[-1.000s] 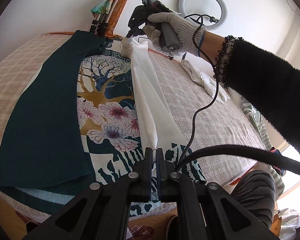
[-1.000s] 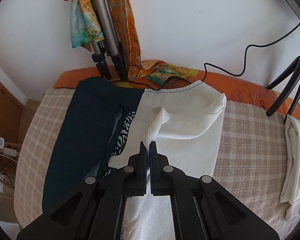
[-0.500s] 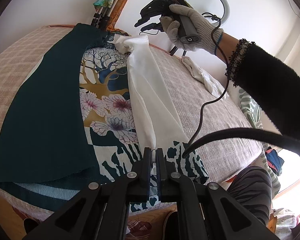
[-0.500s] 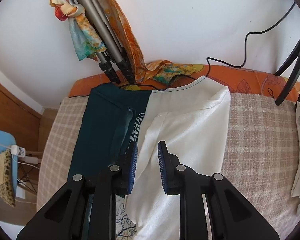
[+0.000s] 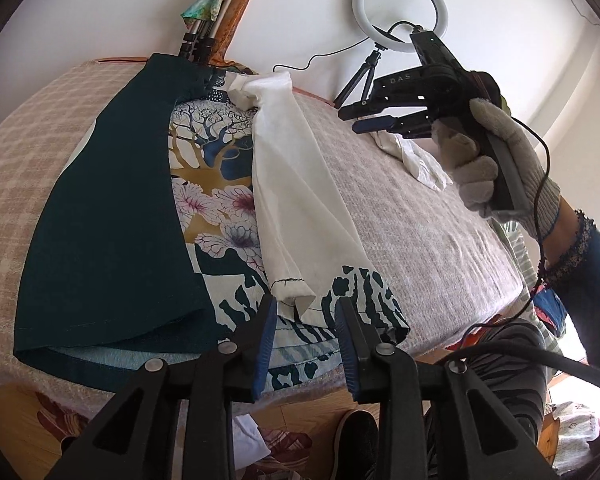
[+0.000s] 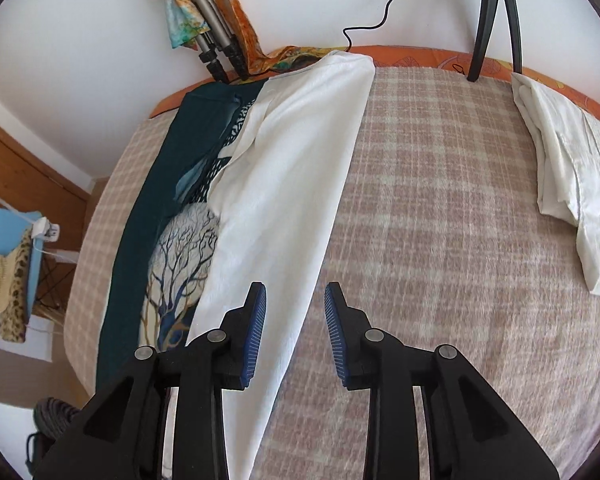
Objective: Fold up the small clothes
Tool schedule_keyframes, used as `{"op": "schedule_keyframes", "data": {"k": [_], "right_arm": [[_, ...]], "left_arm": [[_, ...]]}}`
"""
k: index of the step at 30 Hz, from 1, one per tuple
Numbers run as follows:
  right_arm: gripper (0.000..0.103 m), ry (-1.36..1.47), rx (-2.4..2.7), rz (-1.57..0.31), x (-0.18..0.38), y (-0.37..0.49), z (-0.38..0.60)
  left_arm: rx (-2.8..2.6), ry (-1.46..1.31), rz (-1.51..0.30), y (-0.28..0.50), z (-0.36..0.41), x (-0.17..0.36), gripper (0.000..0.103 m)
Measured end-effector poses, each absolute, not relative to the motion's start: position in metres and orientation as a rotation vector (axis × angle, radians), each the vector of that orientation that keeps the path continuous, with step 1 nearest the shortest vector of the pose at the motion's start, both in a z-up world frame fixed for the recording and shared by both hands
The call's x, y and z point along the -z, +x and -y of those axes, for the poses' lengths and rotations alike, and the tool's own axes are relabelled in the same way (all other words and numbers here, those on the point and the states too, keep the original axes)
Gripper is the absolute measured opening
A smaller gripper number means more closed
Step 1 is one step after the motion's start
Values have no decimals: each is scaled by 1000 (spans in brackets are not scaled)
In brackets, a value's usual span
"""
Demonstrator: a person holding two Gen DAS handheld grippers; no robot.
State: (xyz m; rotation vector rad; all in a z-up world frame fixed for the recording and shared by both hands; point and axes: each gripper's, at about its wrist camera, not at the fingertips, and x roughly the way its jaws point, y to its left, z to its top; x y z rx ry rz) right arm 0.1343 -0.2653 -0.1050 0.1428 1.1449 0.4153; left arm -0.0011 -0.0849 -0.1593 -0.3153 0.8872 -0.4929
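Both grippers have let go since 1 s ago: back then each was pinched shut on the white cloth, now both sets of jaws have just been opening w/ nothing pressed between the pads. Left gripper (image 5: 306,306) sits at the near edge of the bed, jaws parted; the white cloth's hemmed corner (image 5: 294,294) lies on the printed fabric between the tips, touching neither pad. Right gripper (image 6: 294,300) has swung away from the cloth's far end and toward the right side of the bed; in the left wrist view it hangs in the air (image 5: 374,118) over the plaid blanket, held by a gloved hand (image 5: 496,168), jaws apart and empty.

White cloth (image 5: 296,184) now lies as a long folded strip running from the far edge of the bed to the near edge, its left part over the tree-and-flower printed fabric (image 5: 216,184), its right edge along the bare plaid blanket (image 6: 440,240). Dark green fabric (image 5: 112,208) covers the left part of the print. In the right wrist view the strip (image 6: 296,168) passes under the left fingertip, w/ the blanket below the right one.

Second white garment (image 6: 564,184), folded, lies well apart at the right edge of the bed. Ring light (image 5: 400,4) on a small tripod stands at the far edge by the wall.
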Motion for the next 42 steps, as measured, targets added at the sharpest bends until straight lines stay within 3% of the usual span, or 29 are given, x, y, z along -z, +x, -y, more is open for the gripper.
{"op": "schedule_keyframes", "data": {"k": [10,18,29,30,31,32,33,34,37,41,42], "right_arm": [[29,141,-488,-1178,141,1,255],[29,157,-534,-1191,163,-42,242],[28,11,-511,-1140,158,-51,223],[19,-8,-505,-1135,158,-51,220],[13,-32,-498,-1136,159,-51,218],[9,-42,-496,-1135,159,-50,216],[9,-44,-495,-1134,158,-50,216],[9,-46,-492,-1134,158,-49,215],[7,-42,-492,-1133,159,-50,212],[6,-31,-496,-1138,160,-52,215],[5,-22,-500,-1140,160,-55,218]], "left_arm": [[471,-248,-933,20,83,153,28],[501,-257,-971,30,84,167,0],[453,-246,-941,15,74,168,0],[457,-262,-938,15,72,167,0],[459,-275,-938,16,71,165,3],[473,-291,-939,17,71,164,24],[490,-306,-939,18,70,163,36],[489,-309,-940,19,71,162,36],[511,-299,-941,21,78,160,32],[498,-247,-959,24,88,166,2],[487,-235,-958,24,89,167,0]]}}
